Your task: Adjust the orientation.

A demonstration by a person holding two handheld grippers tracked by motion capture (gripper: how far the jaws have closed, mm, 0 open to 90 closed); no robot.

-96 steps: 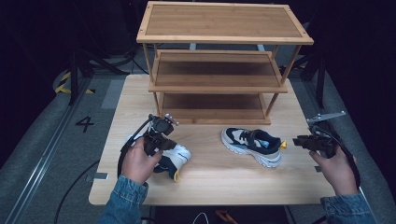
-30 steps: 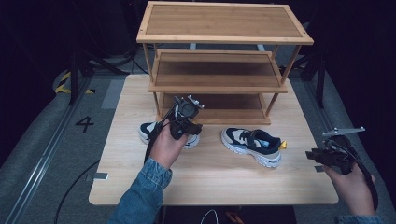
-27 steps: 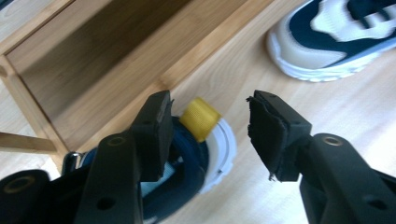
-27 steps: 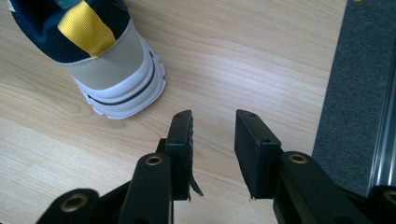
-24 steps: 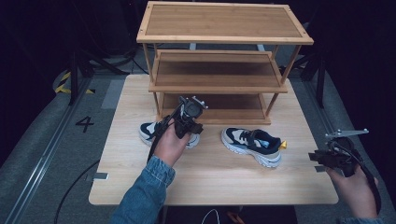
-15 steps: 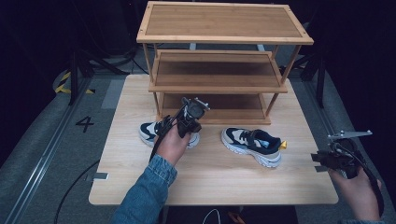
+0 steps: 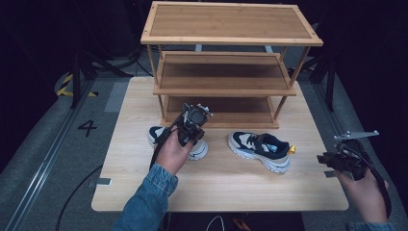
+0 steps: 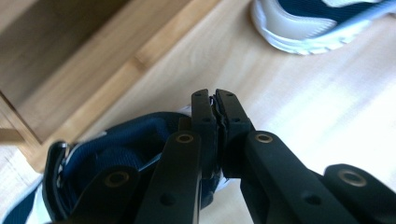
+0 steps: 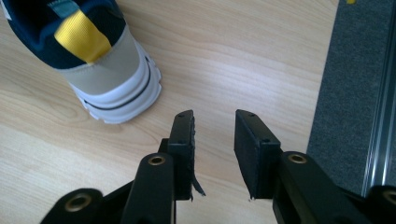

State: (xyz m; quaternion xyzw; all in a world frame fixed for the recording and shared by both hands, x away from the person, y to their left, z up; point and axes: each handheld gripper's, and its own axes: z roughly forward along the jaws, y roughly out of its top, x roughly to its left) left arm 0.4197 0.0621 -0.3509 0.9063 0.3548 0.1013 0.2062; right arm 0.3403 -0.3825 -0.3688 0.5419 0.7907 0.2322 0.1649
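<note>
Clamped on the collar of one shoe (image 7: 196,147), the left gripper (image 7: 191,126) sits just before the rack (image 7: 223,89), whose bottom shelf lies straight ahead; the right gripper (image 7: 337,159) waits open.

Navy, cream and white sneakers on pale wood

The right sneaker (image 7: 260,150) carries 1 yellow heel tab; the left sneaker (image 7: 159,134) matches; the shelf rack (image 7: 226,62) is brown; the jaws are black.

Navy-white sneaker (image 7: 159,135) upright before the rack's bottom shelf.
</note>
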